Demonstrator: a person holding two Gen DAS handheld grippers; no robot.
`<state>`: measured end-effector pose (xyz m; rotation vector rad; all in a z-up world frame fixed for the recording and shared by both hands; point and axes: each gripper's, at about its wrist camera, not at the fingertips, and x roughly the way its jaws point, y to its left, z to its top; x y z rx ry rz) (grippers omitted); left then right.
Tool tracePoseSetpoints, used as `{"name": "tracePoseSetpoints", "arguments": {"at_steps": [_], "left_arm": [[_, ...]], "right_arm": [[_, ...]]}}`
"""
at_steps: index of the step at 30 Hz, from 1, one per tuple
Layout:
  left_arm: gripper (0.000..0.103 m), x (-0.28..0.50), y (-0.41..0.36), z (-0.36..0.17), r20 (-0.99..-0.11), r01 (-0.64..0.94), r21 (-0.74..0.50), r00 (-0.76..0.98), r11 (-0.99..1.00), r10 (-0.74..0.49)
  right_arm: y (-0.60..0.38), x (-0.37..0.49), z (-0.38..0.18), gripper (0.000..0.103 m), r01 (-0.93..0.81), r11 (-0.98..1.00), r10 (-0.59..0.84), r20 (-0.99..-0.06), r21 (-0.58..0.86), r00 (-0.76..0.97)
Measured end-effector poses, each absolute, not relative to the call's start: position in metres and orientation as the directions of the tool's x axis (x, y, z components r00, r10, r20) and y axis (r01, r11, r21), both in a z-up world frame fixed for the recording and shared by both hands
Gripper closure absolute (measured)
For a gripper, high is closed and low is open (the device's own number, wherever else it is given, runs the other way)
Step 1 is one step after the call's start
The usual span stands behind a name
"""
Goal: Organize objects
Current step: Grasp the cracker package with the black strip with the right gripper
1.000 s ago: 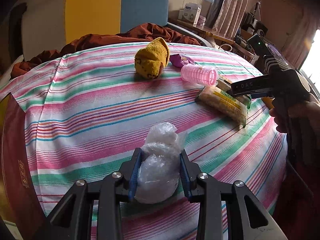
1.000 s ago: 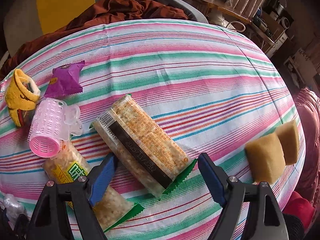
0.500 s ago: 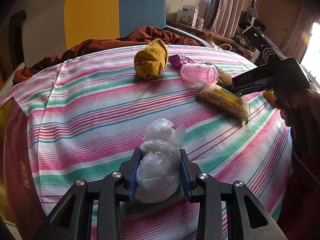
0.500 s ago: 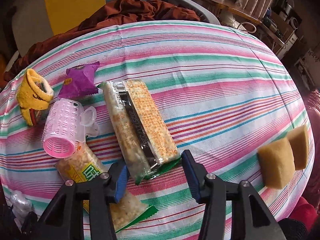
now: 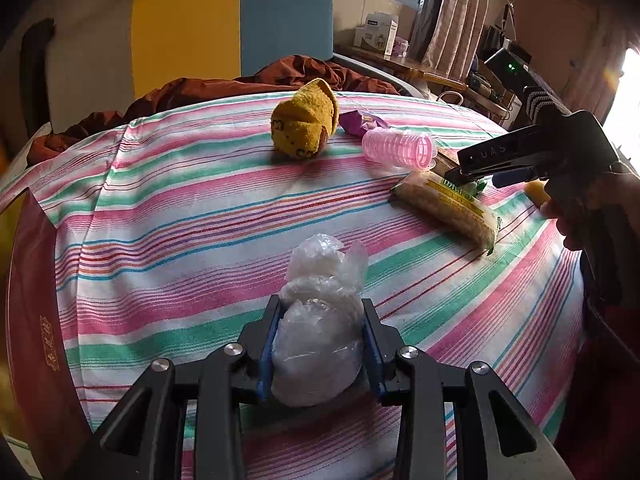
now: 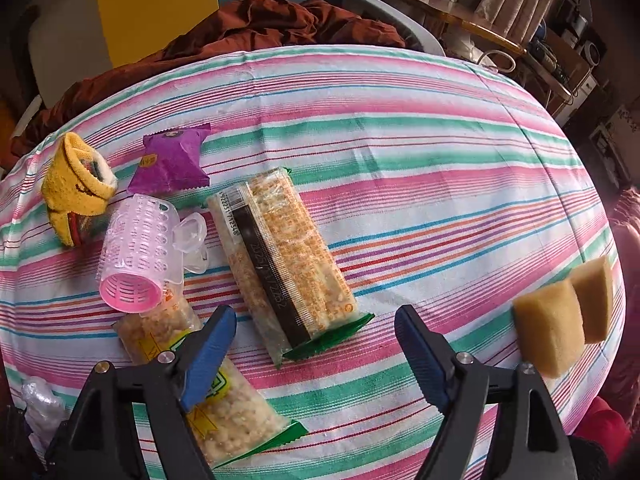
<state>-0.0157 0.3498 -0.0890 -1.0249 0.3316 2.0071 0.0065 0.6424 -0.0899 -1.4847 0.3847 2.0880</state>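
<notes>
My left gripper (image 5: 318, 346) is shut on a crumpled clear plastic bag (image 5: 318, 328) near the front edge of the striped tablecloth (image 5: 180, 220). My right gripper (image 6: 314, 340) is open and empty, just behind a cracker pack (image 6: 280, 260) that lies flat, black seam up. A second cracker pack (image 6: 208, 396) lies under its left finger (image 6: 208, 350). A pink hair roller (image 6: 136, 256), a purple snack packet (image 6: 170, 162) and a yellow sock (image 6: 76, 188) lie to the left. The right gripper also shows in the left wrist view (image 5: 472, 174).
Two yellow sponges (image 6: 560, 320) lie at the table's right edge. A dark red box (image 5: 36, 320) stands at the left edge. A brown blanket (image 6: 280, 20) and a yellow and blue chair (image 5: 232, 28) are behind the table.
My right gripper closed around the black-seamed cracker pack, turned it more lengthwise, then opened and drew back. My left gripper keeps holding the plastic bag in place.
</notes>
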Motion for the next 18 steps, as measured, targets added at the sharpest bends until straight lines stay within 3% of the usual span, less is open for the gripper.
{"name": "tracePoseSetpoints", "arguments": {"at_steps": [6,8,9,18], "left_arm": [[0.065,-0.017,0.348,-0.089,-0.757,-0.779,-0.146,-0.309,-0.61,0.576],[0.065,-0.016,0.347,-0.09,-0.755,-0.778,-0.148,-0.311,-0.611,0.578],[0.065,-0.016,0.347,-0.09,-0.753,-0.778,-0.146,-0.313,-0.611,0.579],[0.067,-0.009,0.349,-0.09,-0.751,-0.779,-0.097,-0.351,-0.62,0.559]], "right_arm": [[0.656,-0.016,-0.1,0.021,-0.547,-0.832,0.257,-0.94,-0.097,-0.225],[0.65,-0.015,-0.098,0.045,-0.535,-0.844,0.21,-0.939,-0.034,-0.273],[0.657,-0.021,-0.096,0.052,-0.529,-0.848,0.194,-0.938,-0.013,-0.287],[0.659,-0.023,-0.102,0.053,-0.553,-0.832,0.216,-0.94,-0.035,-0.265]]}}
